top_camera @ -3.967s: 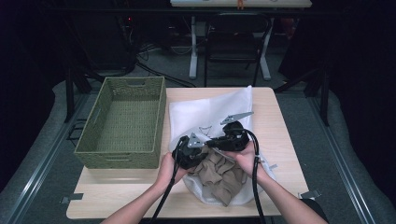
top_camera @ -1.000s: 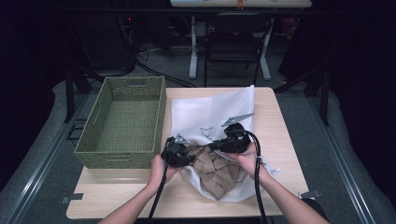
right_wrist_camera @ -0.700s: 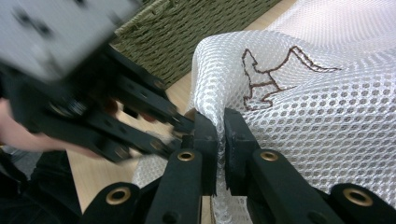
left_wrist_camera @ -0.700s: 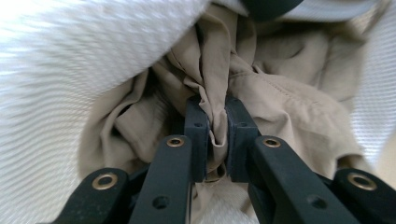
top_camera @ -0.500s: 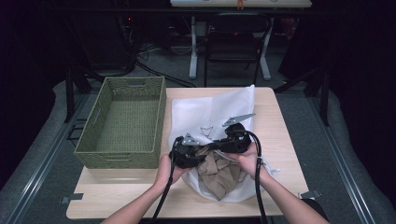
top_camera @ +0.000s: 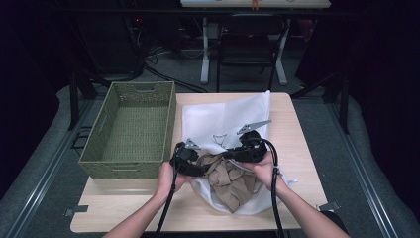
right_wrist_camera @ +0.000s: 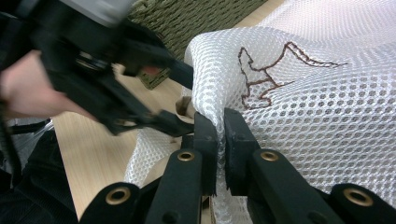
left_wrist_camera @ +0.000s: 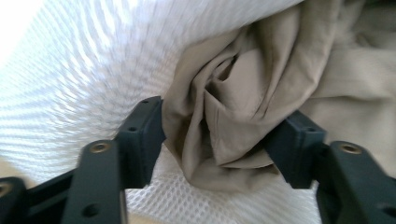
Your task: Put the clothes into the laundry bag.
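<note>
Your left hand-held gripper point(left_wrist_camera: 219, 135) has its jaws spread wide around a bunched fold of the beige cloth point(left_wrist_camera: 261, 88), which is soft, creased and crumpled. In the high view that cloth point(top_camera: 232, 179) lies low in the centre of the frame on the white mesh laundry bag point(top_camera: 223, 119), between your two hands. Your right hand-held gripper point(right_wrist_camera: 220, 140) is pressed together, pinching an edge of the mesh bag point(right_wrist_camera: 317, 112); the bag's honeycomb weave carries a brown stitched outline figure point(right_wrist_camera: 271, 74). The bag sits on the wooden bench point(top_camera: 297, 134), just right of the green woven basket point(top_camera: 99, 144).
</note>
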